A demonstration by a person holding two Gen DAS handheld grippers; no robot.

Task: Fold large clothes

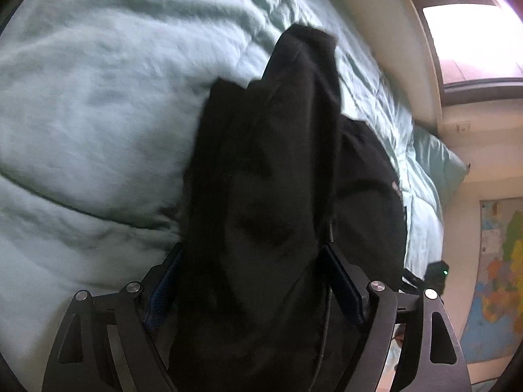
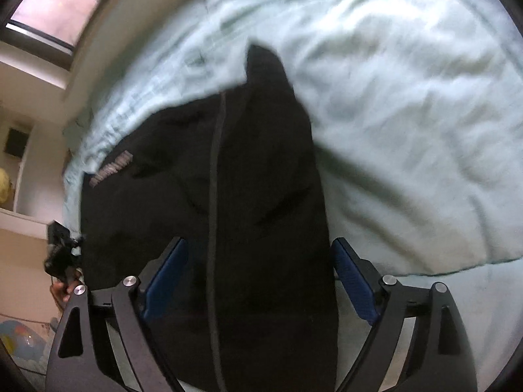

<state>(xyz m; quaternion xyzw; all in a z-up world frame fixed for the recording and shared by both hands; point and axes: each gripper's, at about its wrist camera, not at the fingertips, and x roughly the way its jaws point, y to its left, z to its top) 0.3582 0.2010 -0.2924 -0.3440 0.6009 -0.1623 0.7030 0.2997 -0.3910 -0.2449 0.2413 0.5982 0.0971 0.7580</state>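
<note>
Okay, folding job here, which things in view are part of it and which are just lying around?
Part of the job:
black garment
left tool, open
right tool, open
pale green bedcover under the garment

Just lying about:
wall map
pillow
window
</note>
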